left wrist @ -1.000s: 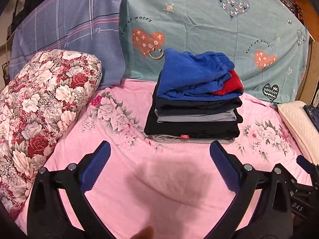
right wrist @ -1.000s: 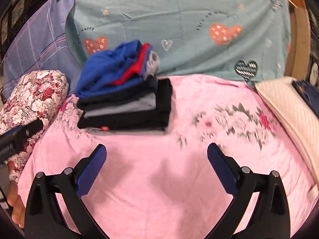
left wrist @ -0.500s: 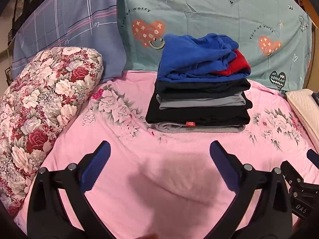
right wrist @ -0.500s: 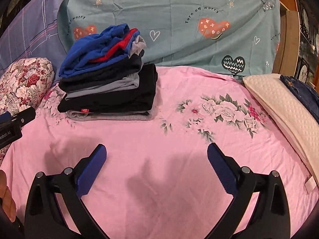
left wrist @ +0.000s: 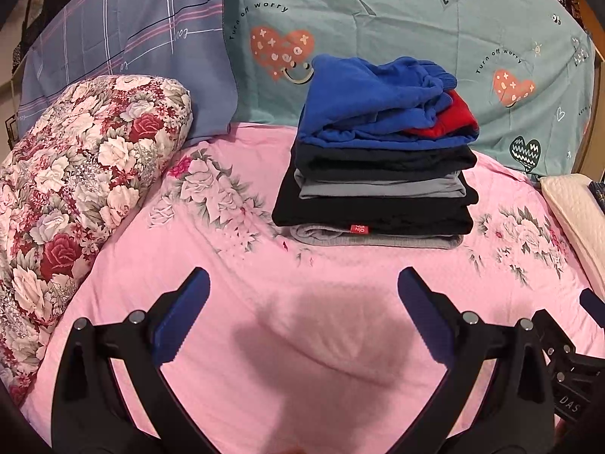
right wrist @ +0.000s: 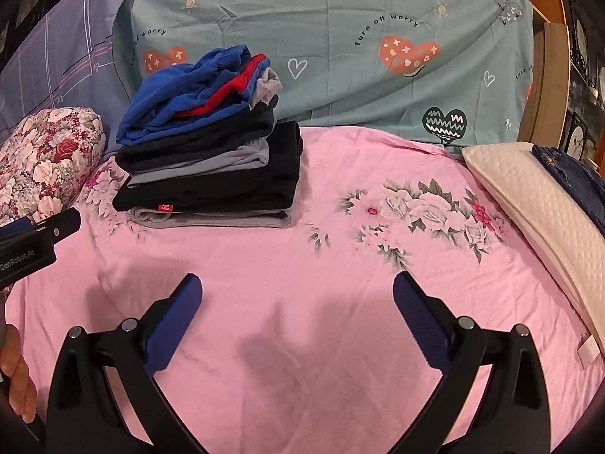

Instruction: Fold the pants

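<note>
A stack of folded pants (left wrist: 378,189) sits on the pink floral bed sheet (left wrist: 227,283), with blue-and-red pants (left wrist: 370,102) on top and black and grey ones below. It also shows in the right wrist view (right wrist: 208,174). My left gripper (left wrist: 302,295) is open and empty above the sheet, short of the stack. My right gripper (right wrist: 297,299) is open and empty above the sheet, to the right of the stack. Dark blue jeans (right wrist: 571,174) lie on a cream pillow (right wrist: 529,204) at the right edge.
A floral bolster (left wrist: 75,196) lies at the left. A teal heart-print cover (left wrist: 416,19) and a blue plaid pillow (left wrist: 132,49) stand behind the stack. The left gripper's body (right wrist: 30,242) shows at the left edge of the right wrist view.
Both grippers have drawn back and turned a little, so the stack sits more centred in the left view and further left in the right view. Both stay open.
</note>
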